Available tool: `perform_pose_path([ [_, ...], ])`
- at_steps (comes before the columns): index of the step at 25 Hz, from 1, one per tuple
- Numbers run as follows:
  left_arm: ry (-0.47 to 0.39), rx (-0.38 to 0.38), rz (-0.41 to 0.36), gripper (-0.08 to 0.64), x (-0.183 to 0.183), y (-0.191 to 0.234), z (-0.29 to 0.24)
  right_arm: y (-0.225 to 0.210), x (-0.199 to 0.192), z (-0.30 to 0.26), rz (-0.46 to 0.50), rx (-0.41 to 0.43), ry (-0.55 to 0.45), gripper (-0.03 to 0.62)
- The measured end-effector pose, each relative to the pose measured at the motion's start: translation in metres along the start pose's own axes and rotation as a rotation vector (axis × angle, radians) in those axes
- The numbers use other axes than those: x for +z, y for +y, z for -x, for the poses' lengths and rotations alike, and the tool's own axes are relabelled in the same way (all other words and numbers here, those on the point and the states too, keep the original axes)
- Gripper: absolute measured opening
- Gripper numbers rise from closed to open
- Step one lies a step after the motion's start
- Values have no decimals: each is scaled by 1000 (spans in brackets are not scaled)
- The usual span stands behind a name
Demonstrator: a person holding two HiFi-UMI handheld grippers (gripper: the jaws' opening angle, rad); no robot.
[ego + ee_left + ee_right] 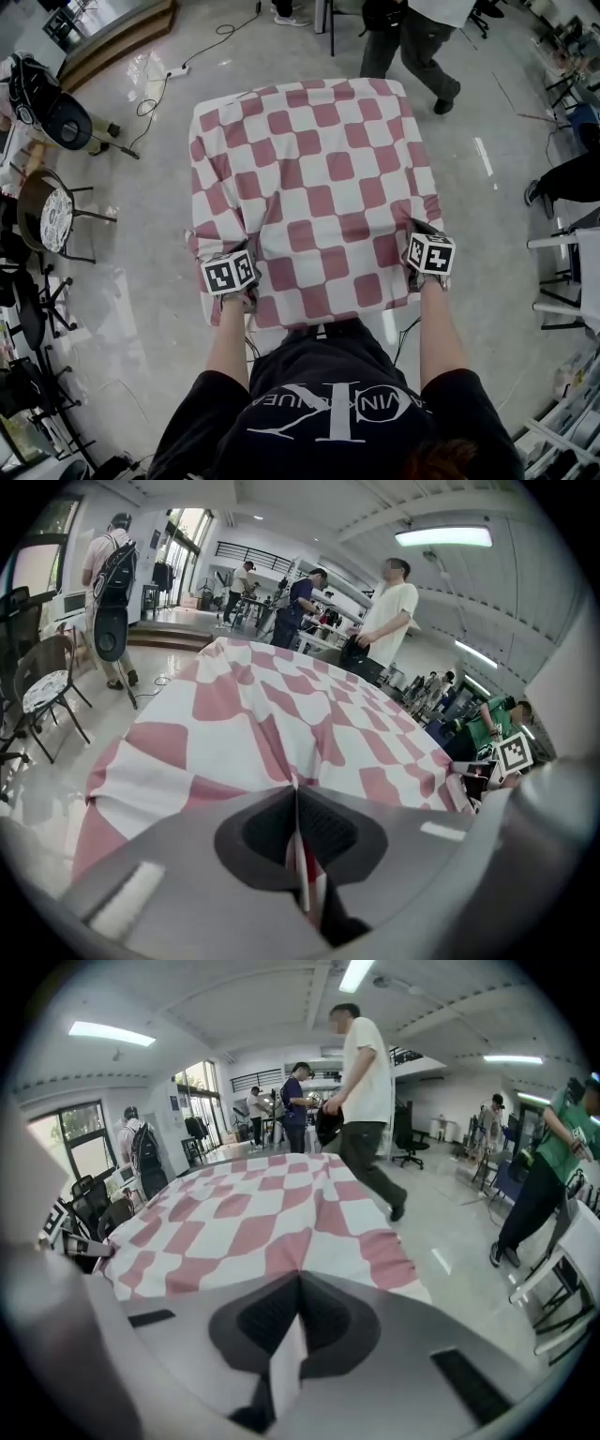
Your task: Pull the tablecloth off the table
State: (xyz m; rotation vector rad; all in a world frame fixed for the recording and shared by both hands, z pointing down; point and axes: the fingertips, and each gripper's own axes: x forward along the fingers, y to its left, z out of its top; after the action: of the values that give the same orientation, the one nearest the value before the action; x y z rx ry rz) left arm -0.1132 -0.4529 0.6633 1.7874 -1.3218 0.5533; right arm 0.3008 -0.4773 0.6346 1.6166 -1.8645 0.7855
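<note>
A red-and-white checked tablecloth (319, 178) covers a square table and hangs over its edges. My left gripper (249, 247) is shut on a pinched fold of cloth at the near left corner. In the left gripper view the jaws (295, 785) meet with a strip of the tablecloth (281, 696) between them. At the near right corner my right gripper (413, 227) is shut on the cloth as well. The right gripper view shows the closed jaws (300, 1274) with the tablecloth (253, 1213) bunched into them. The cloth puckers toward both grips.
A person (412, 37) walks past the table's far side. A round chair (52, 217) and a black bag on a stand (56, 112) are on the left. White chair frames (567, 272) stand at the right. A cable (159, 89) lies on the floor.
</note>
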Motion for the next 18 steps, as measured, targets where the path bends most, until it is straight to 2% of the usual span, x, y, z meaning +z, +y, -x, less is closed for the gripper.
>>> perform_pose_path([
  [8, 4, -36, -42, 14, -20, 2, 25, 12, -22, 36, -38, -36, -70, 9],
  [14, 1, -69, -55, 14, -68, -7, 52, 13, -76, 77, -73, -52, -100, 9],
  [18, -9, -69, -50, 14, -86, -19, 64, 2, -100, 98, -107, -45, -110, 9],
])
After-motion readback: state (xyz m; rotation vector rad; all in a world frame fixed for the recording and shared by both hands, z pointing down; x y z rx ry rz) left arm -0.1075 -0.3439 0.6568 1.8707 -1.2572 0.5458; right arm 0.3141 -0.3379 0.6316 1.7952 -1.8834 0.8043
